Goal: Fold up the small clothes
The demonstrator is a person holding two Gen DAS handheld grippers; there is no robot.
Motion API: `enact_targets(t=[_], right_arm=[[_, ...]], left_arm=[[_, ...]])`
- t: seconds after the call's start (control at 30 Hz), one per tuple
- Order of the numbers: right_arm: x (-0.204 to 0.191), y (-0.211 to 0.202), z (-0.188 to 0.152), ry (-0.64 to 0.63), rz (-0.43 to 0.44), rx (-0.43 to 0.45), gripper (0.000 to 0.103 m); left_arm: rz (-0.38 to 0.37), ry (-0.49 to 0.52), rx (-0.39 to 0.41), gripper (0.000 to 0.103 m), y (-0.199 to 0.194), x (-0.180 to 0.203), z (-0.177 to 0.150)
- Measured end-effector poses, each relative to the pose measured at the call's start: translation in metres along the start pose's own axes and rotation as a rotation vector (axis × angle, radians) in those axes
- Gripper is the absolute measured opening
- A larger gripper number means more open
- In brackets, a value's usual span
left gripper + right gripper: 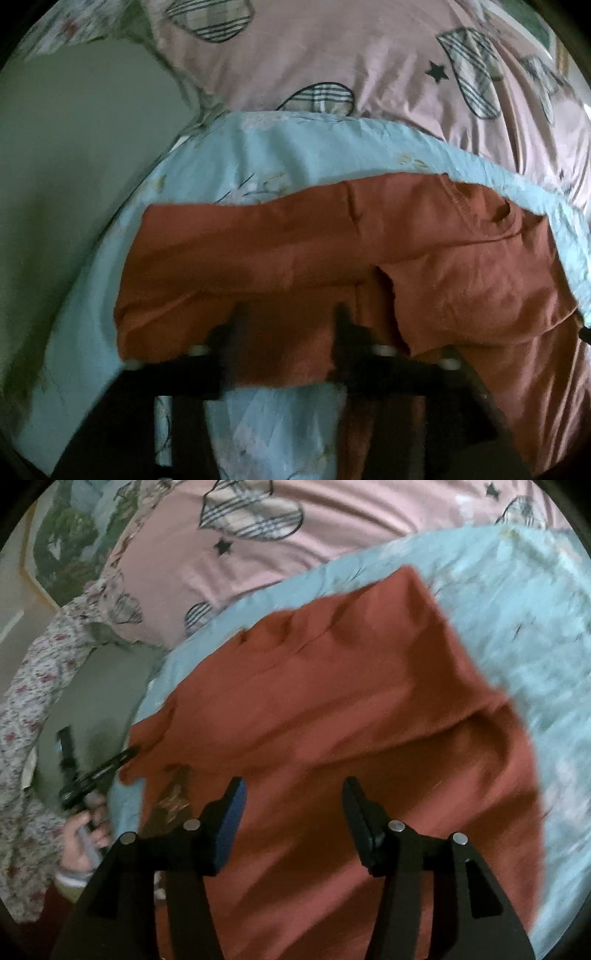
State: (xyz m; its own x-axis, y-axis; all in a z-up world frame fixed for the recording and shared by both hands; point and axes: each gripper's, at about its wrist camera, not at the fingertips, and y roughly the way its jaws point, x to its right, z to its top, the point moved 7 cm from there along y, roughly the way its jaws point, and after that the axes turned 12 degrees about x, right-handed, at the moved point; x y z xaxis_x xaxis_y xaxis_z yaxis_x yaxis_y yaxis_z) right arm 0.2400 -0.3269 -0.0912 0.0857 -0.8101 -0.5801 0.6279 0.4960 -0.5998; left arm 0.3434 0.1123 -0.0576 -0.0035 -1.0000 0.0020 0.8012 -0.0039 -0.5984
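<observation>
A rust-orange garment (295, 258) lies spread on a light blue floral sheet (229, 162). In the left wrist view my left gripper (291, 317) stands open, blurred, and the garment's near hem lies in the gap between its fingers. My right gripper (293, 786) hangs open just above the middle of the same garment (332, 701), holding nothing. The right wrist view also shows the left gripper (92, 764) at the garment's left edge, its jaws spread, with a hand (79, 838) holding it.
A pink cover with plaid hearts and stars (332, 55) lies beyond the blue sheet (517, 609). A floral sleeve (26, 701) runs down the left. A grey-green surface (74, 147) lies left of the bedding, and a framed picture (55, 546) sits at the far upper left.
</observation>
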Motion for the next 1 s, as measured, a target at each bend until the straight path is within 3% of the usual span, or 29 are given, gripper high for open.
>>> enact_targets(t=[0.13, 0.23, 0.3, 0.33, 0.4, 0.43, 0.47, 0.57, 0.73, 0.9, 1.0], right_arm=[[-0.014, 0.002, -0.016, 0.011, 0.031, -0.03, 0.056], [-0.019, 0.004, -0.02, 0.021, 0.046, -0.041, 0.056], [-0.021, 0.014, -0.017, 0.024, 0.043, -0.046, 0.056], [-0.021, 0.015, -0.017, 0.027, 0.04, -0.046, 0.056], [-0.019, 0.013, -0.019, 0.031, 0.036, -0.045, 0.056], [-0.017, 0.013, -0.019, 0.033, 0.032, -0.042, 0.056], [-0.016, 0.013, -0.019, 0.036, 0.027, -0.039, 0.056], [-0.013, 0.011, -0.02, 0.042, 0.023, -0.027, 0.056], [-0.016, 0.004, -0.015, 0.039, 0.043, -0.003, 0.056], [-0.01, -0.011, -0.006, 0.048, 0.046, 0.038, 0.056], [0.002, -0.02, -0.002, 0.065, 0.025, 0.057, 0.056]], left_arm=[[-0.024, 0.068, -0.05, 0.083, 0.022, 0.02, -0.002], [-0.019, 0.088, -0.093, 0.083, 0.045, 0.029, -0.004], [0.023, 0.071, -0.108, 0.076, 0.06, 0.023, -0.003], [0.021, 0.046, -0.116, 0.066, 0.065, 0.019, -0.002], [-0.006, -0.028, -0.116, 0.039, 0.072, 0.01, 0.002], [0.012, -0.05, -0.115, 0.014, 0.074, 0.003, 0.004], [0.008, -0.071, -0.116, 0.005, 0.074, -0.001, 0.005], [-0.072, -0.209, -0.088, 0.002, 0.065, -0.015, 0.012], [-0.155, -0.251, 0.01, 0.001, 0.022, 0.002, 0.03], [-0.344, -0.22, 0.109, 0.001, -0.023, 0.089, 0.057], [-0.438, -0.176, 0.116, 0.001, -0.033, 0.146, 0.057]])
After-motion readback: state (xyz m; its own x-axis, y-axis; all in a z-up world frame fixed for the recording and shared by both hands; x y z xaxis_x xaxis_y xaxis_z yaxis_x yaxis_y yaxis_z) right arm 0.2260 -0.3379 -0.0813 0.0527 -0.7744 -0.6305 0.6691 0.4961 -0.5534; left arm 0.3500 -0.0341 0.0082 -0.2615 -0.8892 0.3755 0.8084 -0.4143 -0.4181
